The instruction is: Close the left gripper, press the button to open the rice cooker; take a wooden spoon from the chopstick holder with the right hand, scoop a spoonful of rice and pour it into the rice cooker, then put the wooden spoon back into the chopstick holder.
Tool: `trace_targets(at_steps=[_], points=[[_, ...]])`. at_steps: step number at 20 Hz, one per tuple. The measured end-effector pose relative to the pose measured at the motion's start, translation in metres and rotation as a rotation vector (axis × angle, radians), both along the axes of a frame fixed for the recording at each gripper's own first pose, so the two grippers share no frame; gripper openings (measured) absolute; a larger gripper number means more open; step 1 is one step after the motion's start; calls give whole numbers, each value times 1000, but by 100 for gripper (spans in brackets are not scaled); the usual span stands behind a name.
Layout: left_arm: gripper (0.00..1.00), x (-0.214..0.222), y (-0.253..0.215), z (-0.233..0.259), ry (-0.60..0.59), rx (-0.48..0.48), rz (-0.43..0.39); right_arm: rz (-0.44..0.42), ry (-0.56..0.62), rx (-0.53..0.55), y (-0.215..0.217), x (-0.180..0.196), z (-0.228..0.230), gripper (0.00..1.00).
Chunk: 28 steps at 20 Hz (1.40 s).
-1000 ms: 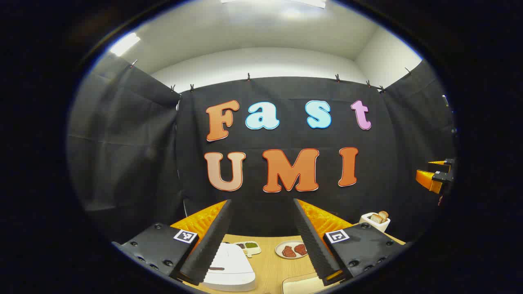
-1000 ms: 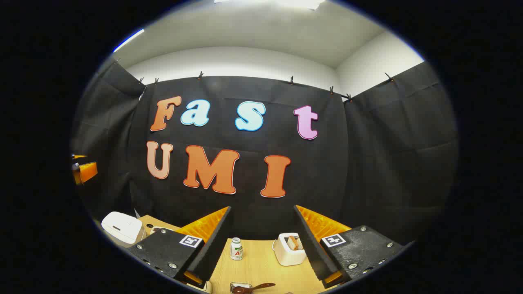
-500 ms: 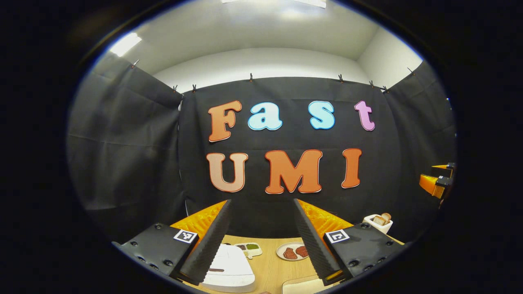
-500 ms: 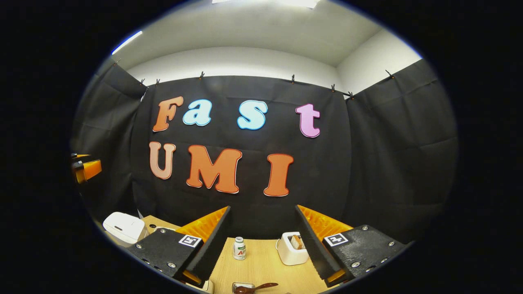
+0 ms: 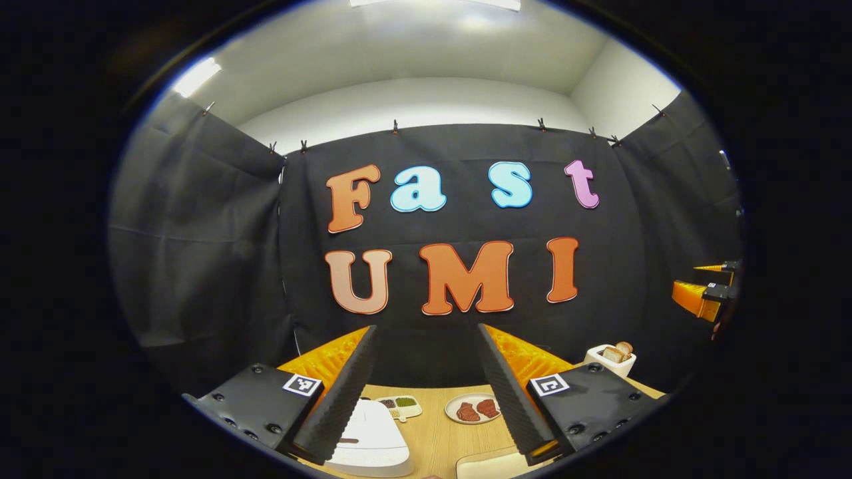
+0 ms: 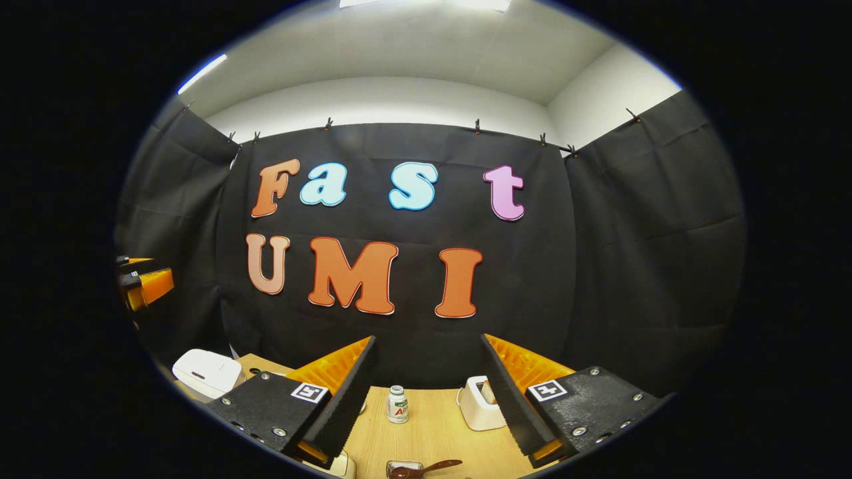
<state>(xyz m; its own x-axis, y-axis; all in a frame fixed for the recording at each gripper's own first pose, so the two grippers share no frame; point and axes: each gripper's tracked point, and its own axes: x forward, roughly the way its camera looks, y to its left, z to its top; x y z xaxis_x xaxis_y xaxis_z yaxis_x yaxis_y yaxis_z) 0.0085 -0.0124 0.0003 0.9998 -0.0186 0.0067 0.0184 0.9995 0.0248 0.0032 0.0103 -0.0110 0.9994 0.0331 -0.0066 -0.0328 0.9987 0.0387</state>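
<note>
In the left gripper view the white rice cooker (image 5: 365,439) sits low, its lid down, just beyond the left finger. My left gripper (image 5: 426,329) is held high above the table, open, with nothing between its fingers. The right gripper view shows the rice cooker (image 6: 206,372) far to the left. A wooden spoon (image 6: 426,467) lies with its bowl in a small holder (image 6: 401,470) at the bottom edge. My right gripper (image 6: 427,338) is open and empty, well above the spoon. Each gripper appears at the edge of the other's view: the right gripper (image 5: 705,293) and the left gripper (image 6: 145,283).
On the wooden table (image 5: 439,436) stand a small sauce tray (image 5: 399,404), a plate of meat (image 5: 472,408), and a white toaster with bread (image 5: 611,359). A small white bottle (image 6: 397,404) and the toaster (image 6: 480,411) sit mid-table. A pale tray (image 5: 486,466) lies near.
Both grippers stay open and high. The right gripper view has swung slightly left, so bottle and toaster sit a little further right. The left gripper view has only wobbled.
</note>
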Motion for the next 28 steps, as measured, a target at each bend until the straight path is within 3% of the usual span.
trace_targets(at_steps=[17,19,22,23,28], points=[[99,-13,108,-26,50,-25,205,35,39,-28,21,6,-19,94],[71,-13,117,-34,73,-30,214,30,48,-31,18,5,-23,94],[9,-10,133,-49,102,-68,238,20,56,-34,16,2,-27,94],[5,-11,136,-55,117,-79,239,18,62,-35,14,2,-29,94],[5,-3,151,-105,282,-165,240,1,82,-41,9,-3,-38,94]])
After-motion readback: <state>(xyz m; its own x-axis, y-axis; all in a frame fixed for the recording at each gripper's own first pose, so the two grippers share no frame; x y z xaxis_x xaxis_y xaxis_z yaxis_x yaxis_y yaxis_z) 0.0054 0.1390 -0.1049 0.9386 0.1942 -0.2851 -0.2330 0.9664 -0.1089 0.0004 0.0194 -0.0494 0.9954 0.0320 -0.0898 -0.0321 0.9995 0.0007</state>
